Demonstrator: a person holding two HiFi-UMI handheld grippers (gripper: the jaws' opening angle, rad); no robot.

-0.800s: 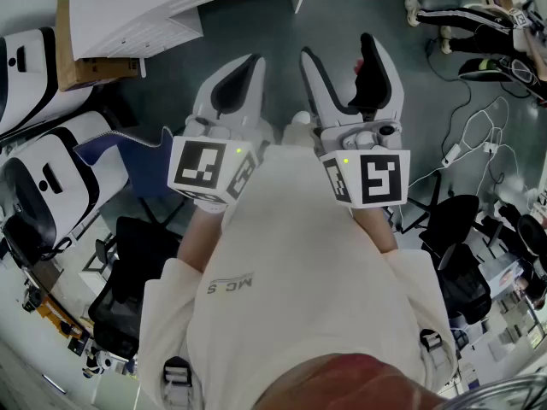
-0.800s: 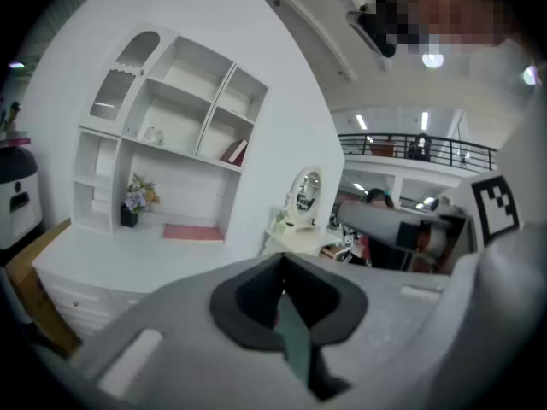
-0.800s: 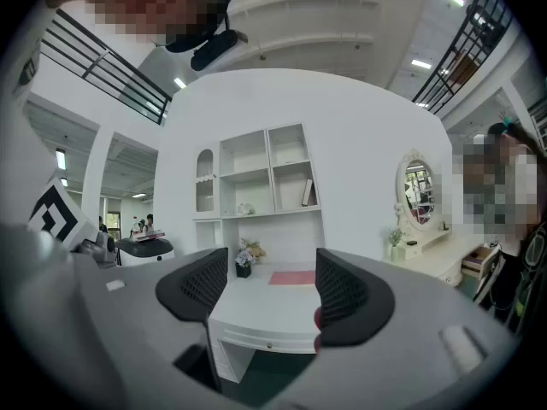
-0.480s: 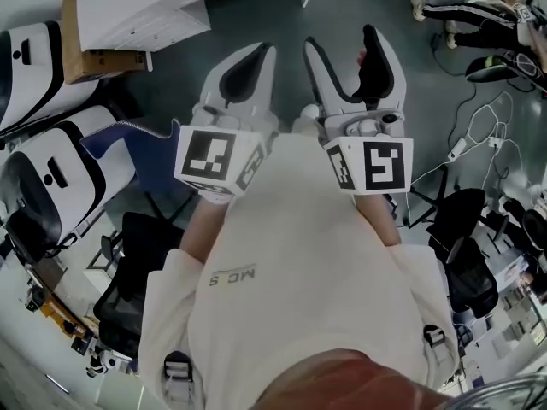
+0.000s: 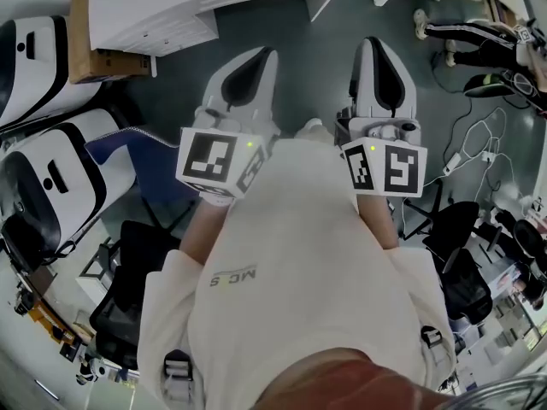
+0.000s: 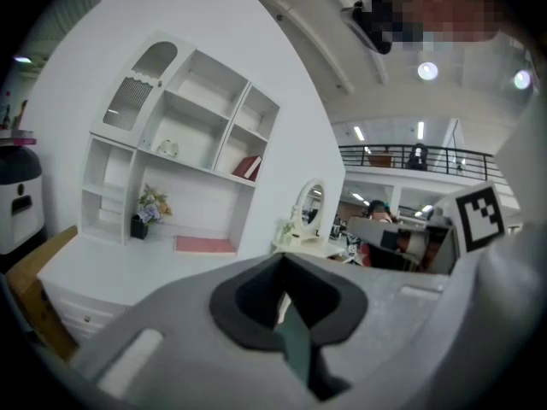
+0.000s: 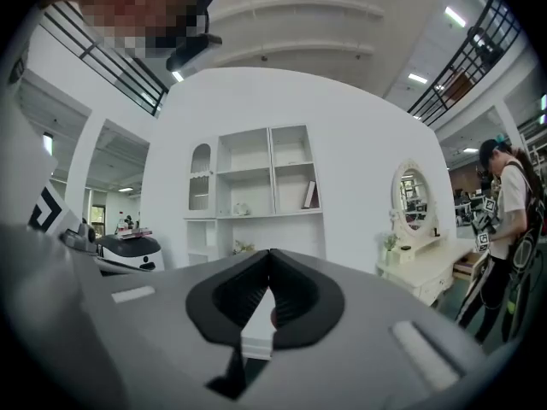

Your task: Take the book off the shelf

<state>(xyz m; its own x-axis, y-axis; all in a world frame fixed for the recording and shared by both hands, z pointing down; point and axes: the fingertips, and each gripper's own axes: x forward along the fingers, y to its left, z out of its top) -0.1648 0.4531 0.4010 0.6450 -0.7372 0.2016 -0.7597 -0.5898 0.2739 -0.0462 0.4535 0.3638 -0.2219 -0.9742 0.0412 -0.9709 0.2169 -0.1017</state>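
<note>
A red book (image 6: pixel 248 167) leans in a right-hand compartment of the tall white shelf (image 6: pixel 184 135), which stands some way ahead in the left gripper view. The right gripper view shows the same book (image 7: pixel 311 195) on the shelf (image 7: pixel 256 190), small and far off. In the head view both grippers are held side by side in front of the person's chest, pointing forward. My left gripper (image 5: pixel 267 51) is shut with nothing in it, its tips (image 6: pixel 282 259) meeting. My right gripper (image 5: pixel 376 41) is shut and empty too, its jaws (image 7: pixel 269 253) pressed together.
A pink flat item (image 6: pixel 205 245) and a flower pot (image 6: pixel 147 207) sit on the shelf's counter. A dresser with an oval mirror (image 7: pixel 413 196) stands to the right, a person (image 7: pixel 504 229) beside it. White machines (image 5: pixel 43 178), a cardboard box (image 5: pixel 94 58), office chairs (image 5: pixel 128 272) and floor cables (image 5: pixel 479 135) surround me.
The right gripper's jaws were spread apart and have closed. Both grippers have drifted slightly to the right; the left stays shut.
</note>
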